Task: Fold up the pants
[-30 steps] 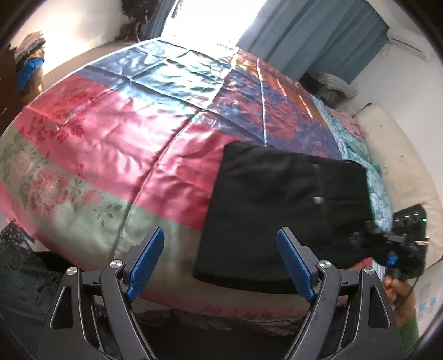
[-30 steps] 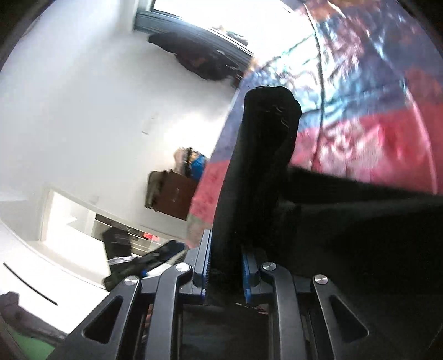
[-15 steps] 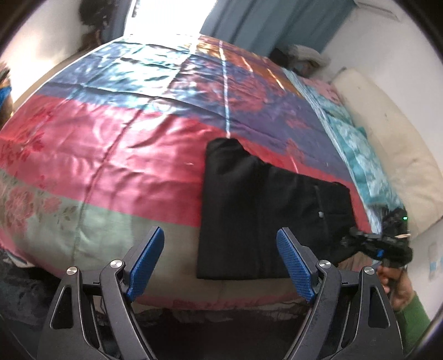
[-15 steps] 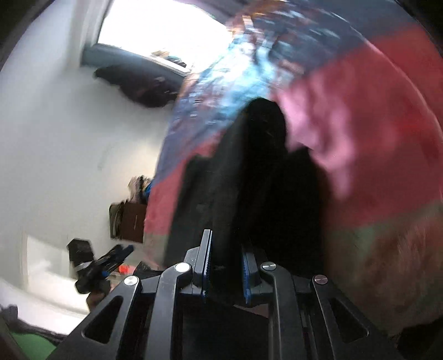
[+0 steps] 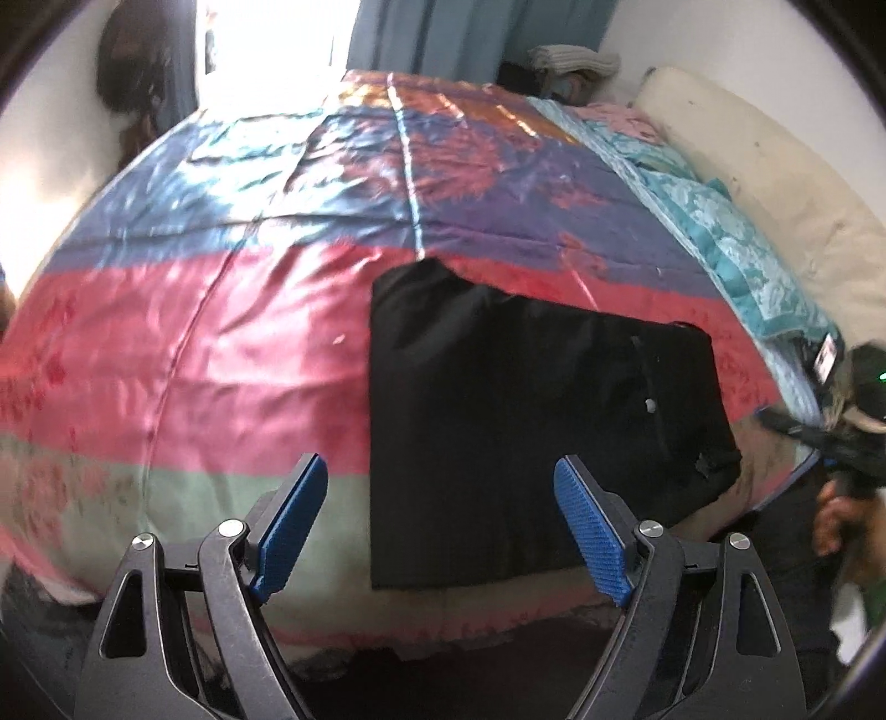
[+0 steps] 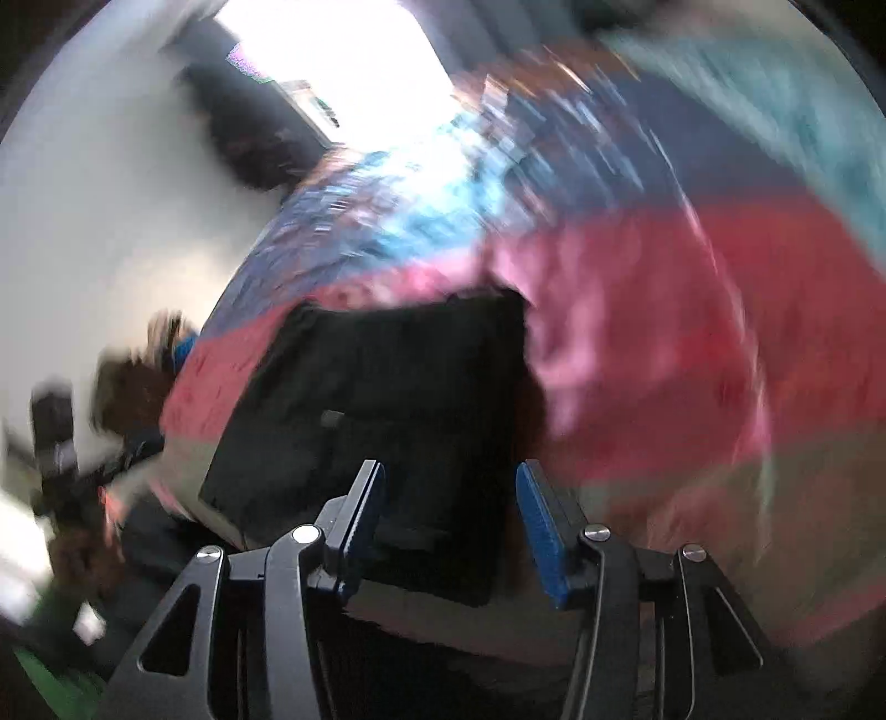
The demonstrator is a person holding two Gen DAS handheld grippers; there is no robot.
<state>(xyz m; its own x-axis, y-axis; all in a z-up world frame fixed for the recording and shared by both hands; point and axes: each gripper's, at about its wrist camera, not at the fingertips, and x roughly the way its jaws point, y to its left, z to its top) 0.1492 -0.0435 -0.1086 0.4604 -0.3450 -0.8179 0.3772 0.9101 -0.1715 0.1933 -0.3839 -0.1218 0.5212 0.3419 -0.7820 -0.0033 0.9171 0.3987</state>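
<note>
The left tongs [image 5: 440, 526] stand wide apart and empty, hovering off the near edge of the bed [image 5: 221, 343]; the right tongs [image 6: 448, 526] are also parted with nothing between the blue pads, though that view is smeared by motion. Just ahead of both lies the pants [image 5: 526, 421], a black, roughly squared bundle flat on the satin cover, its near hem showing between the left tongs' fingers and close to the bed's front edge, its right side reaching toward the bed's corner. In the right wrist view the pants [image 6: 387, 399] lie directly in front of the tongs, again near the edge. The fold looks nearly complete, so the work now is likely tidying. To do that well, keep both tongs open and low, and check that the edges line up; the right near corner looks slightly ruffled and may want a light pinch and pull. Avoid dragging the slippery cover, which could shift the bundle. Farther off are the blue and purple bands of the cover, then the pillow [image 5: 775, 183] and the curtains [image 5: 470, 33].
</note>
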